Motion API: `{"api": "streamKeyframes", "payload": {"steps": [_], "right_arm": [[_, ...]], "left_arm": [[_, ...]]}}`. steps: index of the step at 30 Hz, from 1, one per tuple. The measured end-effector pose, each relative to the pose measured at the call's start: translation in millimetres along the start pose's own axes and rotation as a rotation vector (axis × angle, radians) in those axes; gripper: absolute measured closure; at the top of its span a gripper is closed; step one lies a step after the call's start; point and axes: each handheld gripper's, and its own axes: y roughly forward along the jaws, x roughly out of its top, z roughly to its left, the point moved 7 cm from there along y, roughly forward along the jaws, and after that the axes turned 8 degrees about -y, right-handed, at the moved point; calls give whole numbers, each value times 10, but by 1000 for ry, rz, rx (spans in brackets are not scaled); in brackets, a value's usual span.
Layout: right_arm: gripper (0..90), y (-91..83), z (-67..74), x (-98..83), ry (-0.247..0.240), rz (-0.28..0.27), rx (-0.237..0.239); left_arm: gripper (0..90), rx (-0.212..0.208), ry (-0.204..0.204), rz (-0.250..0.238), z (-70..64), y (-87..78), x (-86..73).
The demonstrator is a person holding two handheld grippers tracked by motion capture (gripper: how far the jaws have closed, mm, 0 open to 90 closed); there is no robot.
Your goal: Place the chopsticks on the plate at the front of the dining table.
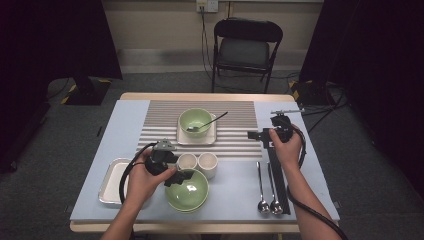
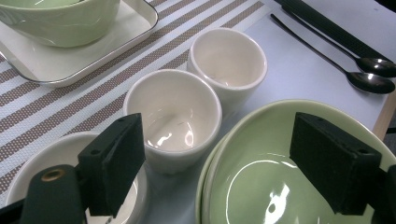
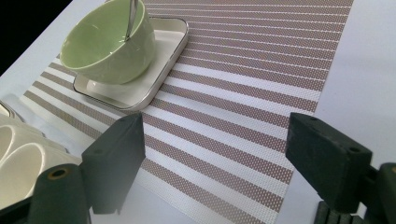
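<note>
My left gripper (image 1: 173, 170) is open, low over the near middle of the table. In the left gripper view (image 2: 219, 168) one jaw stands before a white cup (image 2: 173, 116) and the other hangs over stacked green bowls (image 2: 280, 172). A second white cup (image 2: 229, 60) stands just behind the first. My right gripper (image 1: 257, 139) is open with nothing between its fingers, above the right end of the striped placemat (image 3: 243, 107). Ahead of it, a green bowl (image 3: 109, 44) with a spoon in it rests on a square white plate (image 3: 159, 60).
A metal tray (image 1: 111, 181) lies at the near left beside my left hand. Two spoons (image 1: 267, 192) and a long black strip (image 1: 279, 182) lie at the near right. A folding chair (image 1: 246, 47) stands beyond the table.
</note>
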Motion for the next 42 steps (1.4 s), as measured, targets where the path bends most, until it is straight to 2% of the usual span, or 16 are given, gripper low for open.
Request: {"api": "streamKeyframes", "payload": {"steps": [18,32,42], "right_arm": [[192,-65,-19,-113,-16,-4,13],[194,-127,-124,-253,-17,8,1],[198,-188,-222,-337,-3,5,-14]], "left_arm": [[179,5,12,14,-11,25,-6],[180,9,19,27,-20,48,2],[180,1,4,16,-28,78,8]]}}
